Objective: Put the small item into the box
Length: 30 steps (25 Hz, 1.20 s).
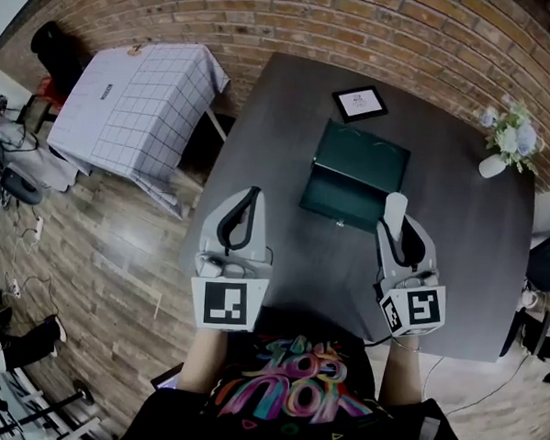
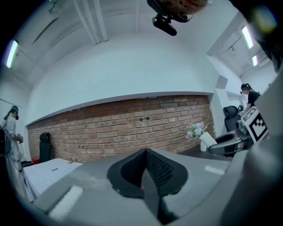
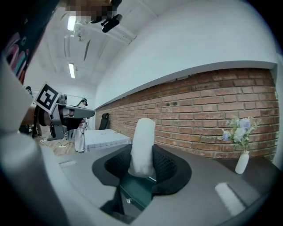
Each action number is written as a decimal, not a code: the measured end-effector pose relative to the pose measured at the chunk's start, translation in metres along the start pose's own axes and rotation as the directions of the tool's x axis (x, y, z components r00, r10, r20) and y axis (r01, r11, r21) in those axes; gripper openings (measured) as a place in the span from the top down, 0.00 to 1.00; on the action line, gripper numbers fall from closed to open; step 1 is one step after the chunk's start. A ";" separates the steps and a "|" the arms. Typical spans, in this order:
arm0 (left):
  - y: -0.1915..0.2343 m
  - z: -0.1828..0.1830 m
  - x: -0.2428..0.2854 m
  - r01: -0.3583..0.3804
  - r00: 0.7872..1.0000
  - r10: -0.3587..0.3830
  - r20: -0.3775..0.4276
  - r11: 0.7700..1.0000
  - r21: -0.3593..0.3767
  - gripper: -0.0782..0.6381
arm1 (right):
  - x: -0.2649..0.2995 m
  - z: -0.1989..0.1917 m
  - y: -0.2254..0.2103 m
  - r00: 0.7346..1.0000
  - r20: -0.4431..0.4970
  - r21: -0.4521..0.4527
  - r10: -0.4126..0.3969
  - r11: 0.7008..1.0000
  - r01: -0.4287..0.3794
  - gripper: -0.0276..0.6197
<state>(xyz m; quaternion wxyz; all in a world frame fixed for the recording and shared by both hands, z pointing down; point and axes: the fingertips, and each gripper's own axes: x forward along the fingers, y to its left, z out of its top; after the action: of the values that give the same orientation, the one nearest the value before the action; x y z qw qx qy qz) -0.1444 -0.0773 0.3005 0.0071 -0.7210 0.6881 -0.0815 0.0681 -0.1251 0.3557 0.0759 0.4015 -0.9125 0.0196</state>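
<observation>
Green box (image 1: pixel 355 177) lies open mid-frame on table (image 1: pixel 465 270), R gripper (image 1: pixel 398 232) clamped on white small item (image 1: pixel 396 208) just beside box's lower-right corner, L gripper (image 1: pixel 248 199) jaws together.

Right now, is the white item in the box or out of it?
Out. The white item sticks out of the right gripper, clamped between its jaws, near the green box.

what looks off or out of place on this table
Nothing stands out: the green box sits flat on the table, the vase stands upright, nothing is spilled, and the right gripper holds the white item.
</observation>
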 end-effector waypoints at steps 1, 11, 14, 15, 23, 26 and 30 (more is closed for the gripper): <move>-0.005 0.001 0.007 0.031 1.000 -0.031 0.006 0.999 -0.008 0.89 | -0.003 0.000 -0.004 1.000 -0.003 0.002 -0.023 1.000 0.023 0.74; -0.039 0.001 0.064 0.246 0.969 -0.245 0.028 0.969 -0.033 0.89 | -0.032 -0.008 -0.046 0.966 -0.056 0.002 -0.253 0.967 0.253 0.74; -0.044 -0.003 0.073 0.286 0.958 -0.285 0.023 0.958 -0.036 0.89 | -0.037 -0.009 -0.049 0.953 -0.075 -0.001 -0.295 0.955 0.296 0.74; -0.044 -0.003 0.075 0.293 0.956 -0.292 0.022 0.956 -0.035 0.89 | -0.037 -0.009 -0.050 0.951 -0.080 -0.004 -0.300 0.954 0.301 0.74; -0.040 -0.010 0.084 0.317 0.948 -0.317 0.010 0.946 -0.064 0.89 | -0.025 -0.010 -0.044 0.948 -0.103 -0.005 -0.302 0.953 0.303 0.74; -0.037 -0.013 0.086 0.319 0.948 -0.319 0.008 0.945 -0.068 0.89 | -0.017 -0.010 -0.043 0.949 -0.105 0.002 -0.299 0.954 0.301 0.74; -0.035 -0.018 0.087 0.320 0.947 -0.321 -0.002 0.943 -0.087 0.89 | -0.008 -0.009 -0.041 0.956 -0.112 -0.022 -0.272 0.962 0.271 0.74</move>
<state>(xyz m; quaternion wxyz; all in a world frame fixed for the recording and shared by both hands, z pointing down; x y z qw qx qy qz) -0.1082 -0.1599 0.3315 -0.0427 -0.8223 0.5645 -0.0576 0.1045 -0.1459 0.3625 0.1310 0.5211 -0.8429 0.0288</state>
